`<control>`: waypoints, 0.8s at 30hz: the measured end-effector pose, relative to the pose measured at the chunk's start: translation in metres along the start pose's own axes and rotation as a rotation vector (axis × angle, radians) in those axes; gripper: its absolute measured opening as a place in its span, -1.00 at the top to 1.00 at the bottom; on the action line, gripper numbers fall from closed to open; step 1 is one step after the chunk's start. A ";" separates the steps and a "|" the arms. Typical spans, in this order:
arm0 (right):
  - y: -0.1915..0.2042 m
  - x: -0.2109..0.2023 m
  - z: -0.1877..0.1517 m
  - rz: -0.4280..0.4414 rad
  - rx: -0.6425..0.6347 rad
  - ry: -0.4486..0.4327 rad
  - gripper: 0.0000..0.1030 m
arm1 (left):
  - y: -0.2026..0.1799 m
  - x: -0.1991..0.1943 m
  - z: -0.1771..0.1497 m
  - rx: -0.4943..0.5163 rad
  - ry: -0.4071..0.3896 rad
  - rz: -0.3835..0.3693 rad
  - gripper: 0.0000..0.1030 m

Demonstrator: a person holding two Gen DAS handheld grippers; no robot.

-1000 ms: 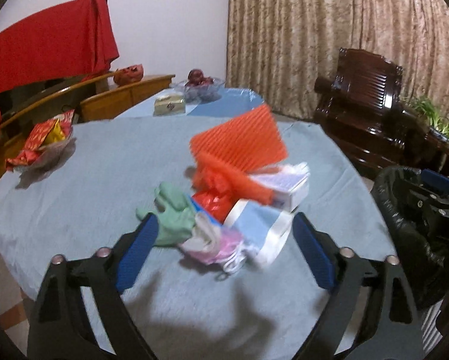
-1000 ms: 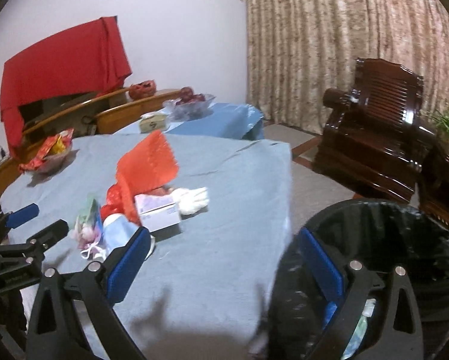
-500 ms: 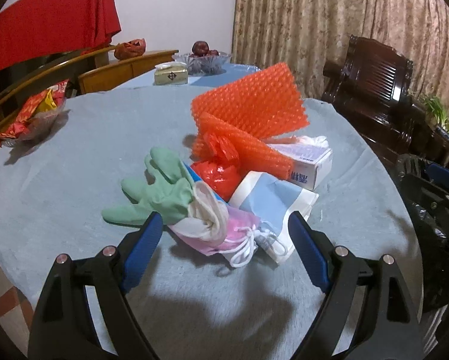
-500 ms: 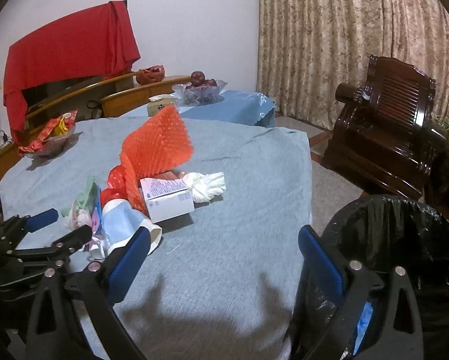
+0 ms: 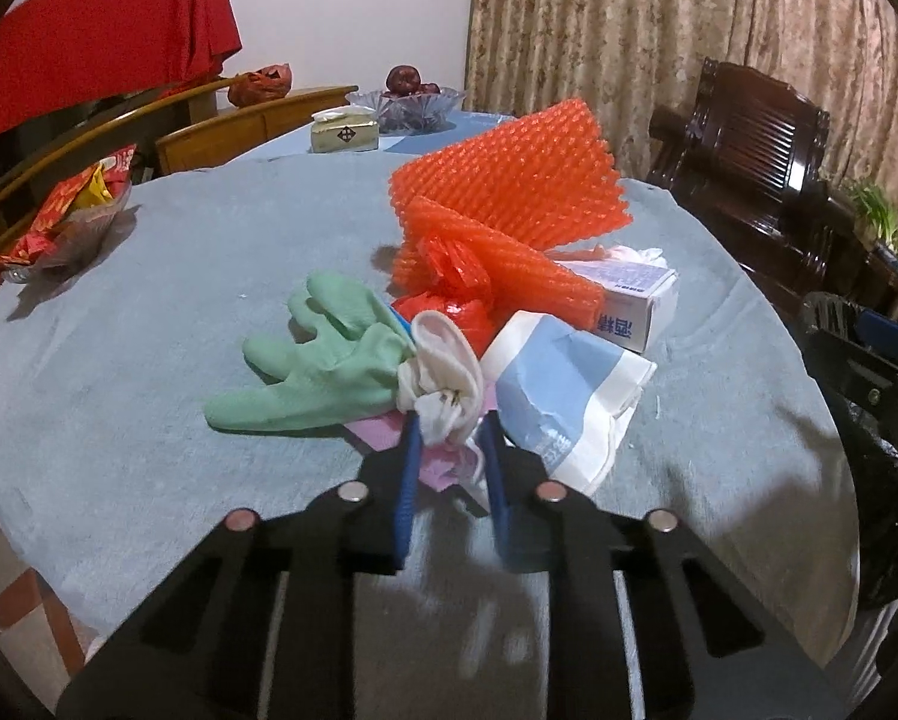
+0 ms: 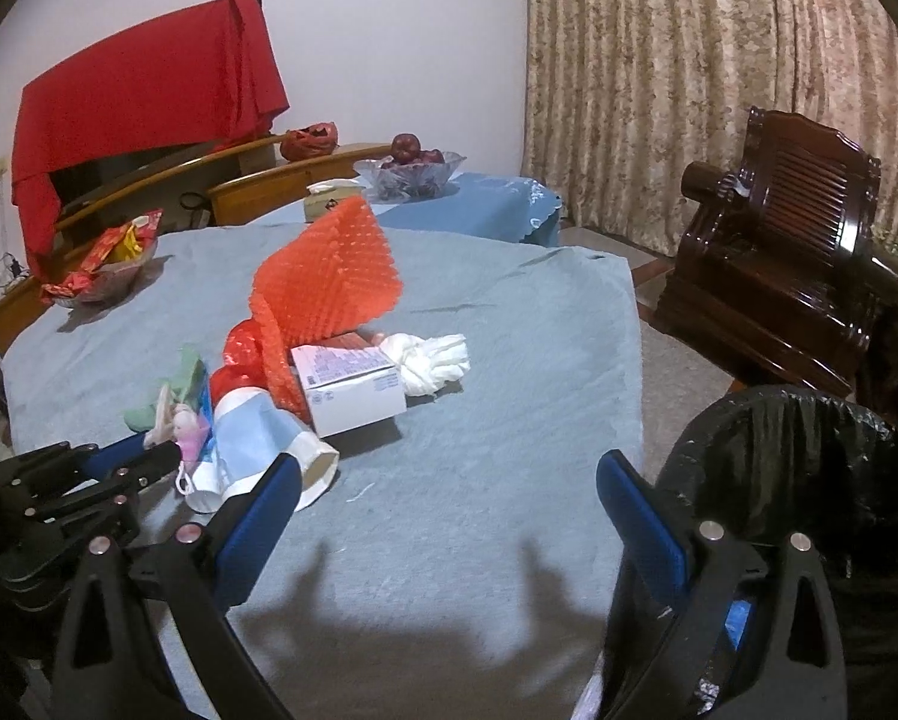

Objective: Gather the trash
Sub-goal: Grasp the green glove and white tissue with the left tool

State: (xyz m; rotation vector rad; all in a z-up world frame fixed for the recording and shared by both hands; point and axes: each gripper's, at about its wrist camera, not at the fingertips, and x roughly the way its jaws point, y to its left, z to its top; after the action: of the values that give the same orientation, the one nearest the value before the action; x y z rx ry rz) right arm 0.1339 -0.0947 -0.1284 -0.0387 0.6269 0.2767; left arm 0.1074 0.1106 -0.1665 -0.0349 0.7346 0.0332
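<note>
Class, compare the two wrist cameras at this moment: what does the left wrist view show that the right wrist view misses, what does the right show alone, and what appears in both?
Only the left wrist view shows the left gripper from above, closed on the pink and white cloth bundle. Only the right wrist view shows the open right gripper and the whole bin with its black bag. Both show the orange mesh sheet, the green glove, the white box and the blue tablecloth.

1. Dim, warm indoor light, with colours slightly muddy and grainy
2. Light falls from behind the cameras: finger shadows lie forward on the tablecloth [image 6: 508, 360]
3. Strong fisheye bending; black vignette fills the corners
4. Slight motion blur softens the green glove [image 5: 323, 360]; background furniture is soft
</note>
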 end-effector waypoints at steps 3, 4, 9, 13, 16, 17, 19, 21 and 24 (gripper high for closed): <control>0.005 -0.002 0.000 0.006 -0.010 -0.004 -0.88 | 0.004 -0.006 -0.001 -0.007 -0.005 0.002 0.76; 0.006 -0.002 0.000 0.009 -0.012 -0.004 -0.88 | 0.006 -0.010 -0.001 -0.011 -0.006 0.001 0.77; 0.012 -0.004 -0.001 0.020 -0.019 -0.003 -0.88 | 0.015 -0.026 -0.004 -0.005 -0.008 0.001 0.77; 0.017 -0.004 -0.002 0.027 -0.025 0.000 -0.88 | 0.021 -0.034 -0.010 -0.009 0.002 0.002 0.58; 0.020 -0.003 -0.003 0.027 -0.031 0.005 -0.88 | 0.024 -0.039 -0.011 -0.020 -0.004 0.002 0.07; 0.020 -0.002 -0.003 0.027 -0.032 0.006 -0.88 | 0.023 -0.040 -0.011 -0.023 -0.009 0.001 0.06; 0.021 -0.002 -0.002 0.025 -0.035 0.005 -0.88 | 0.023 -0.040 -0.007 -0.024 -0.015 -0.001 -0.03; 0.020 -0.002 -0.002 0.025 -0.033 0.004 -0.88 | 0.022 -0.037 0.000 -0.031 -0.025 -0.003 -0.08; 0.021 0.000 -0.001 0.024 -0.032 0.004 -0.88 | 0.021 -0.030 0.008 -0.039 -0.034 0.004 -0.14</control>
State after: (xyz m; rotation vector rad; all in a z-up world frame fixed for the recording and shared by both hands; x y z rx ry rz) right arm 0.1274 -0.0751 -0.1281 -0.0630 0.6272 0.3098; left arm 0.0893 0.1314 -0.1408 -0.0696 0.7004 0.0519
